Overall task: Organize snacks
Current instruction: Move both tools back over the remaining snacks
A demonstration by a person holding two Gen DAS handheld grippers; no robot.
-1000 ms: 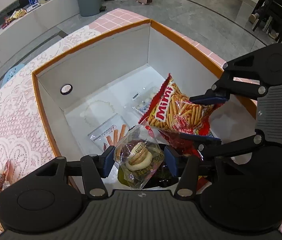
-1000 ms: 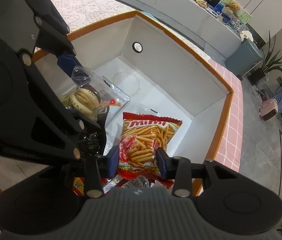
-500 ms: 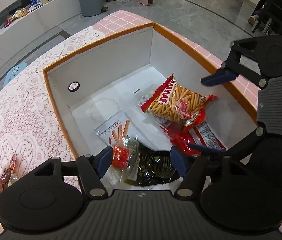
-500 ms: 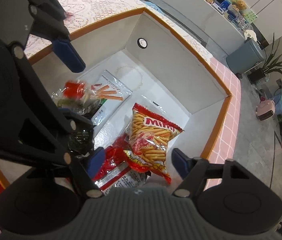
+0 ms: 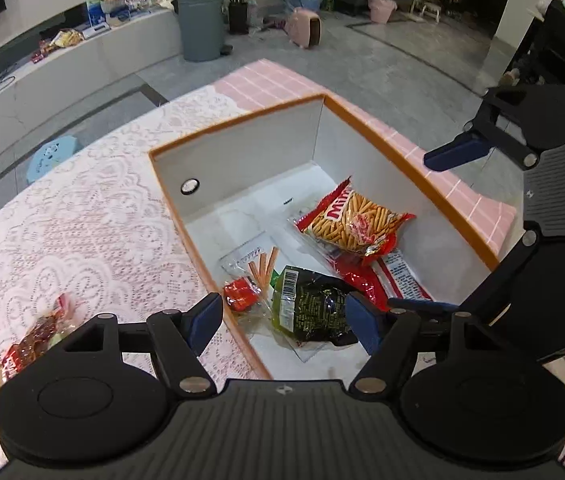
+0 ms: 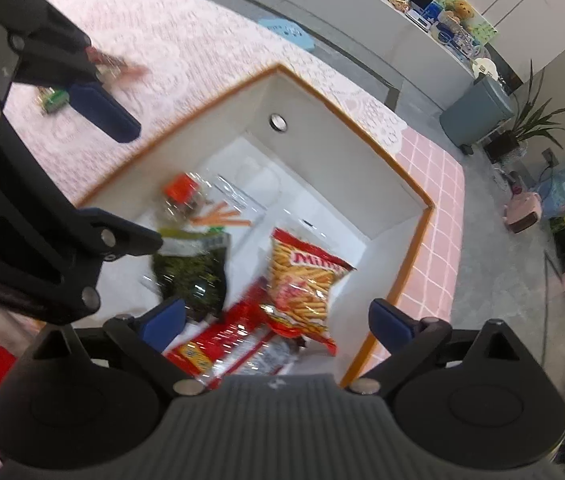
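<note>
Both grippers [image 5: 284,314] [image 6: 278,320] hovering wide open, holding nothing, above the orange-rimmed box [image 5: 458,208]. Snacks lying inside: Mimi bag [image 5: 356,226] far right, dark packet [image 5: 310,308] near. Risking clipping the rim while reaching for the loose snack [image 5: 38,334] lying left on the tablecloth [image 5: 82,220].

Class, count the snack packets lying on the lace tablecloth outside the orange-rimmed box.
2 visible: a red packet by the left gripper, a small green one farther off; others may be hidden.
</note>
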